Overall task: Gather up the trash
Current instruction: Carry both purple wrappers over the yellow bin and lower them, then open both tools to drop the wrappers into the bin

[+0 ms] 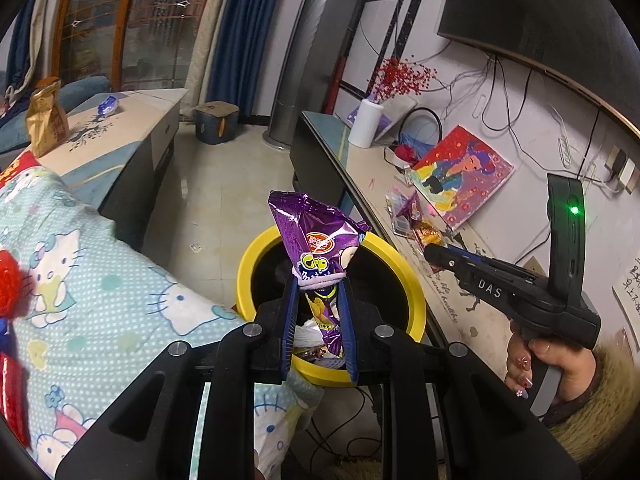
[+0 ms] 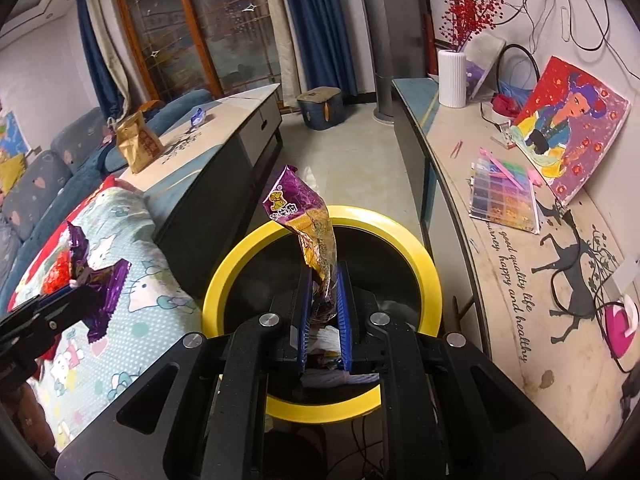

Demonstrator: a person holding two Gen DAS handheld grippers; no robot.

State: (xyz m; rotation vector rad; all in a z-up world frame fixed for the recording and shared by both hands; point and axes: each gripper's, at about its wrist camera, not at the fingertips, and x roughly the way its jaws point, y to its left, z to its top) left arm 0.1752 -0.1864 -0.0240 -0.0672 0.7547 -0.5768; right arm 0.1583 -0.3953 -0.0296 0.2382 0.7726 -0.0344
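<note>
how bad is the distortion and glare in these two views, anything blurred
Left wrist view: strong fisheye bend, dark corners, glare on the purple snack wrapper, sharp throughout. Right wrist view: same curvature, shelf edge bowed, sheen on the gold-purple wrapper over the yellow-rimmed bin; only the edges soften.

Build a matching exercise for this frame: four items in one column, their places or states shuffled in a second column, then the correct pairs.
Items:
1. purple chip bag
2. gold and purple wrapper
3. brown paper bag
4. white vase

Places:
A. on the long wall counter, holding red berry stems
B. clamped in the right gripper
C. standing on the low table by the sofa
D. clamped in the left gripper

Pairs: 1-D, 2-B, 3-C, 4-A
</note>
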